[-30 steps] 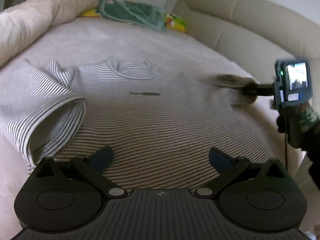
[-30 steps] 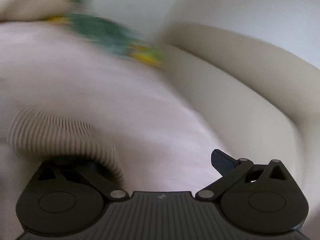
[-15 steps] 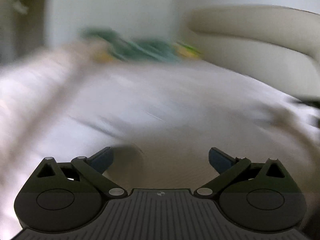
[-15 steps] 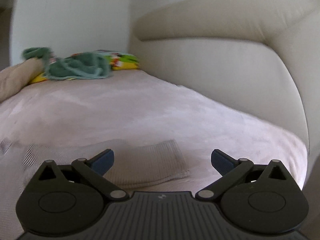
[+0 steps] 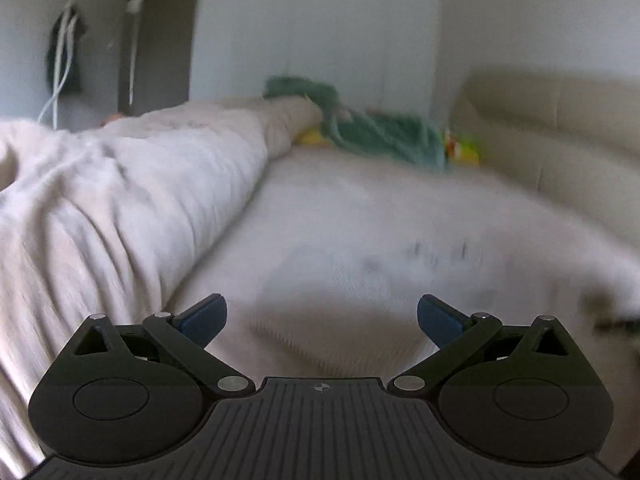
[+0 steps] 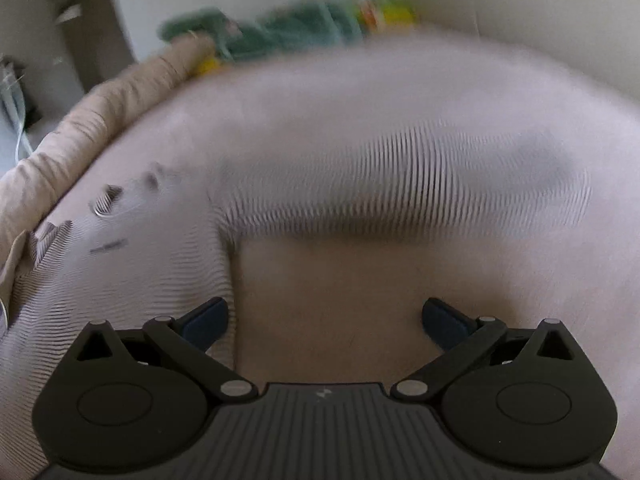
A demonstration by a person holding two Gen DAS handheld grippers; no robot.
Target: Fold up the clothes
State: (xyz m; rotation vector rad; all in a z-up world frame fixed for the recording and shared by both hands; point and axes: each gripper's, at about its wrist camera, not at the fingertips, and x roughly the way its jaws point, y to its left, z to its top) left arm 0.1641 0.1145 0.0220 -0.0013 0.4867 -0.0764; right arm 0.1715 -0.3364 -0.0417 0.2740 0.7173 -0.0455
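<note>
L wrist cam sits low over the bed [image 5: 360, 208], looking along it toward the far edge and wall, rolled blanket [image 5: 100, 208] along bed's left edge. R wrist cam is higher, tilted down at the bed's middle, striped shirt [image 6: 400, 176] close. Both share the far edge w/ green cloth [image 5: 380, 132] and blanket.

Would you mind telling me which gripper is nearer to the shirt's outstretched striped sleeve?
Right. The right gripper, open, hovers just below the striped sleeve, beside the shirt body. The left gripper, open, sits over blurred shirt fabric; that sleeve is not identifiable in its view.
</note>
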